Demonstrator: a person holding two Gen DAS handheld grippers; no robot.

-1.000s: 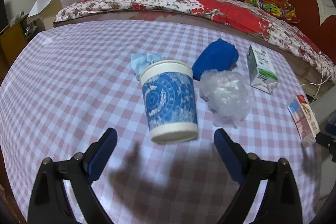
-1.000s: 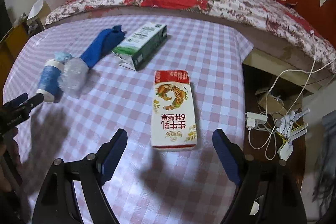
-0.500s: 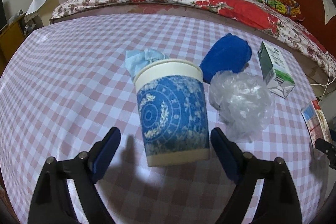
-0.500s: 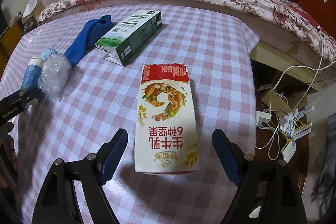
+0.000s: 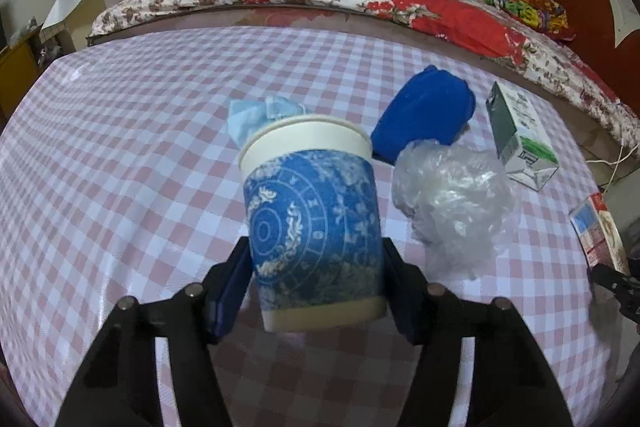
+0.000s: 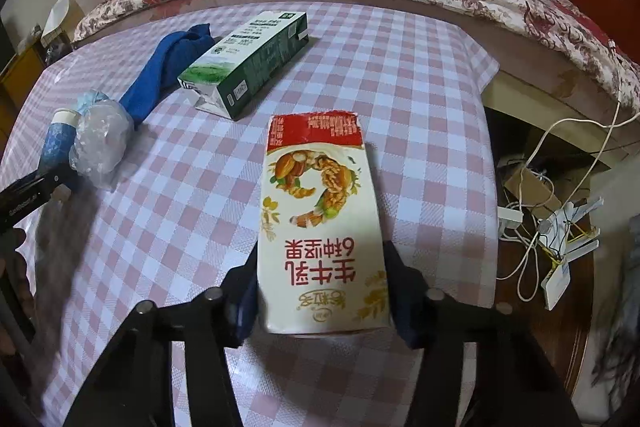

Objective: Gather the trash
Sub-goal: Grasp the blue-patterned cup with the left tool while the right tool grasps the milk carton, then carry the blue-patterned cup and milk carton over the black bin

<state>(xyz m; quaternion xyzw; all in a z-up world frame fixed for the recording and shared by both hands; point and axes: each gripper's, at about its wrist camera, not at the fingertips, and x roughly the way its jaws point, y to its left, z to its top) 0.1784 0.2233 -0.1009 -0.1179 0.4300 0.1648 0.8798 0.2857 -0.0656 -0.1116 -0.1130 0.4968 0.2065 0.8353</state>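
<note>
Left wrist view first: the left gripper (image 5: 316, 279) has just been closing and its blue pads (image 5: 230, 289) now sit tight on both sides of the blue-patterned paper cup (image 5: 312, 227), low on the body near the base. The gripper comes in angled steeply down at the checkered tablecloth (image 5: 120, 155). To the cup's left it's wide open cloth all the way to the table edge – loads of room there. The right side is crowded: a crumpled clear plastic bag (image 5: 452, 199) just beside the cup, a blue cloth (image 5: 428, 115) behind that, a light-blue tissue (image 5: 256, 113) peeking out behind the cup rim, and a green-and-white carton (image 5: 520, 139) further out by the edge.

Right wrist view: the right gripper (image 6: 322, 293) was closing too, and the jaws are clamped on the near end of the red-and-white milk carton (image 6: 320, 219), which lies flat on the cloth. Also pitched steeply down. The table's right edge is near – past it the floor has a mess of white cables (image 6: 560, 223). Left of the carton it's bare cloth up to the plastic bag, with the green carton ahead
</note>
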